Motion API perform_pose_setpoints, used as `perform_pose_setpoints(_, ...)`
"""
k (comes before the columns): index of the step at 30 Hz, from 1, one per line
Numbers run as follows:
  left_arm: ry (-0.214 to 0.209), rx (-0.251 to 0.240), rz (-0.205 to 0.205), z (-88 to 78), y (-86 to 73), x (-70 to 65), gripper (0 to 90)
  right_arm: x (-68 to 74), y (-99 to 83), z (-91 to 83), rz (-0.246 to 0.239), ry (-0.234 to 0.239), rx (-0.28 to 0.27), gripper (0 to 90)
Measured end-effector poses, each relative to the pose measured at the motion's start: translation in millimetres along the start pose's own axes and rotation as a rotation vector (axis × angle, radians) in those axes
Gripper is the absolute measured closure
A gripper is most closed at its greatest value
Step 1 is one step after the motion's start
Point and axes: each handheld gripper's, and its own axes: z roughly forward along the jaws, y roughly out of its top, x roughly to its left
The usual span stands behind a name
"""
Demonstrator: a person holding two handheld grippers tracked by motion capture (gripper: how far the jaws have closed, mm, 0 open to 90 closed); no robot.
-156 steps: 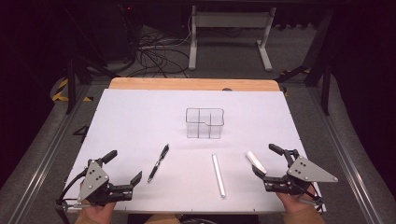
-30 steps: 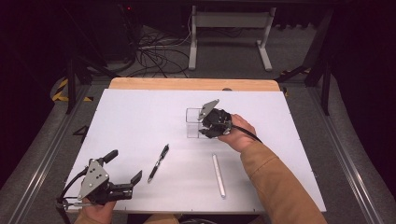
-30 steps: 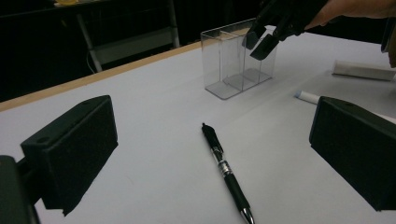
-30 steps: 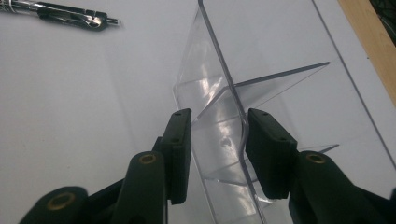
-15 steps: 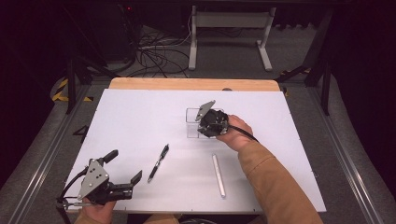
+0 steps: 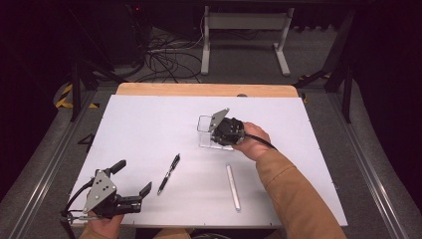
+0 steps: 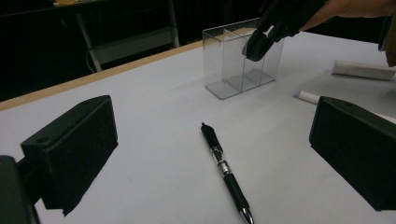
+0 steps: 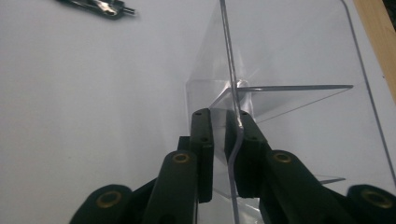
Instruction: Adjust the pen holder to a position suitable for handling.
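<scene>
One white worktop with a wood strip at its far edge. One clear organizer sits past the worktop's centre, with inner dividers; the left gripper view shows it upright.

Two hand-held grippers. The right hand-held gripper is at the organizer, its jaws having just been closing. The right gripper view shows them nearly together, straddling a clear wall, one jaw on each side. Whether the pads actually press on the wall cannot be told.

The left hand-held gripper rests at the near left corner with its jaws wide and nothing between them.

One white marker lies near right of centre. One black pen lies just right of the left hand-held gripper, not touching.

View differences: the left gripper view shows a second white piece lying right of the organizer, where the high view has the sleeve. The right gripper view shows the wall between the jaws; in the high view the hand covers it.
</scene>
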Motion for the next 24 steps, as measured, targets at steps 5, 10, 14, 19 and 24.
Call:
perform_pose_setpoints(5,0.0,0.0,0.001,-0.1,0.1,-0.2,1.7,6.2,6.6,-7.9,-0.075,0.024,-0.002,86.1)
perform_pose_setpoints(10,-0.001,0.0,0.0,0.1,0.1,-0.6,1.7,18.5,14.8,-12.6,-0.101,0.083,-0.039,85.9)
perform_pose_setpoints(14,-0.001,-0.001,0.001,0.0,0.3,-0.8,1.7,25.9,18.7,-12.3,-0.134,0.121,-0.038,85.3)
perform_pose_setpoints(19,-0.003,0.0,0.001,0.3,0.3,-0.8,1.7,34.1,24.6,-12.3,-0.139,0.154,-0.033,85.4)
perform_pose_setpoints(24,-0.004,0.001,0.0,0.9,0.2,-0.9,1.7,34.9,27.3,-12.2,-0.124,0.169,-0.036,85.4)
